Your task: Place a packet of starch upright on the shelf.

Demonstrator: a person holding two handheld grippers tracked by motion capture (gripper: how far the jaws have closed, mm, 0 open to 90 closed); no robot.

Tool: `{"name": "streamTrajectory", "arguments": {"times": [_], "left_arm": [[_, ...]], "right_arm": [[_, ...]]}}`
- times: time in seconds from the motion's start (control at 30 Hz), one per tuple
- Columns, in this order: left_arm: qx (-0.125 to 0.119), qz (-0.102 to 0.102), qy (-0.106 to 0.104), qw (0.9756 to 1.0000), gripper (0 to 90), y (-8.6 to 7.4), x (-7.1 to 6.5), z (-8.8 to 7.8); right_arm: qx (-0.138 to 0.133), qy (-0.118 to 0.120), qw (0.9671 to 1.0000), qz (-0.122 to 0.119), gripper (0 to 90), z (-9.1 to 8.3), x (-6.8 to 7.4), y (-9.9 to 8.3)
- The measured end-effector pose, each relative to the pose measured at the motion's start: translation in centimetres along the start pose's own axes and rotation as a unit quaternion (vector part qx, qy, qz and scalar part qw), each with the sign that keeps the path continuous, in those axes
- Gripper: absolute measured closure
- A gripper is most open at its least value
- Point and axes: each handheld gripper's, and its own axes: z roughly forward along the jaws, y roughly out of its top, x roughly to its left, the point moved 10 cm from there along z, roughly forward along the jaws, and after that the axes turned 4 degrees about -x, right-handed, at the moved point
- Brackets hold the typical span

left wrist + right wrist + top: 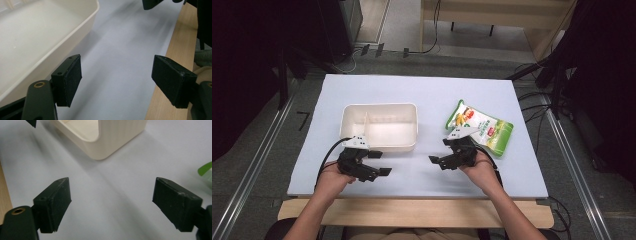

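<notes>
On the pale surface (422, 95), seen from the high view, a cream divided container (380, 126) sits a little toward 9 o'clock of centre, and a green-and-white snack bag (482, 127) lies flat toward 3 o'clock, well apart from it.

The left hand-held gripper (381, 163) hovers just off the container's 6 o'clock edge, pointing toward 3 o'clock. Its jaws stand wide apart with nothing between them; in the left gripper view the left hand-held gripper (117, 82) frames bare surface, with the container's wall at 10 o'clock and the wooden edge of the surface (172, 47) running along at 3 o'clock.

The right hand-held gripper (436, 161) is held at about 7 o'clock of the snack bag, its body just beside the bag's near corner, and points toward 9 o'clock, facing the other one across a gap. Its jaws are also spread wide and empty. In the right gripper view the right hand-held gripper (111, 202) looks at bare surface, with a corner of the container at 12 o'clock and a sliver of the bag at 3 o'clock.
</notes>
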Motion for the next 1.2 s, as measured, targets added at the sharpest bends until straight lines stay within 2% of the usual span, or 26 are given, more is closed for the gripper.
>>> {"name": "streamTrajectory", "arguments": {"times": [0.07,0.13,0.17,0.27,0.33,0.4,0.5,0.57,0.83,1.03,1.2], "left_arm": [[-0.002,-0.002,0.0,1.0,25.1,0.0,0.1,0.0],[-0.001,-0.003,0.0,1.0,25.1,0.0,0.1,0.0],[0.006,0.001,0.003,1.0,25.1,-0.1,0.1,0.0],[0.008,0.003,0.001,1.0,25.1,-0.1,0.1,0.0],[0.001,-0.008,0.002,1.0,25.1,0.0,0.5,-0.2],[0.0,-0.009,0.002,1.0,25.2,0.1,0.6,-0.2],[0.0,-0.006,0.0,1.0,25.1,0.1,0.5,-0.1],[0.01,-0.001,-0.001,0.9999,25.1,0.0,0.4,0.1],[0.012,0.003,-0.002,0.9999,25.1,0.0,0.2,0.3],[0.002,0.002,0.001,1.0,25.1,0.3,0.3,0.1],[0.005,0.004,0.001,1.0,25.1,0.2,0.3,0.1]], "right_arm": [[0.009,-0.005,0.9999,0.009,15.0,0.2,0.0,-0.2],[0.01,-0.004,0.9999,0.007,15.0,0.2,0.1,-0.2],[0.006,-0.008,0.9999,0.0,15.0,0.1,0.2,-0.1],[-0.002,-0.014,0.9999,0.005,15.1,-0.1,0.0,0.2],[-0.003,-0.015,0.9999,0.006,15.2,-0.3,-0.2,0.2],[0.001,-0.018,0.9998,0.005,15.2,-0.5,-0.5,0.0],[0.004,-0.014,0.9999,0.007,15.1,-0.7,-0.7,-0.1],[0.006,0.004,0.9999,0.012,15.3,-0.9,-0.7,-0.3],[0.005,-0.002,0.9999,0.008,20.0,-1.1,-0.9,-0.3],[0.001,-0.008,1.0,0.004,23.4,-1.4,-1.0,-0.2],[0.002,-0.002,1.0,0.005,26.0,-1.4,-1.0,-0.2]]}}
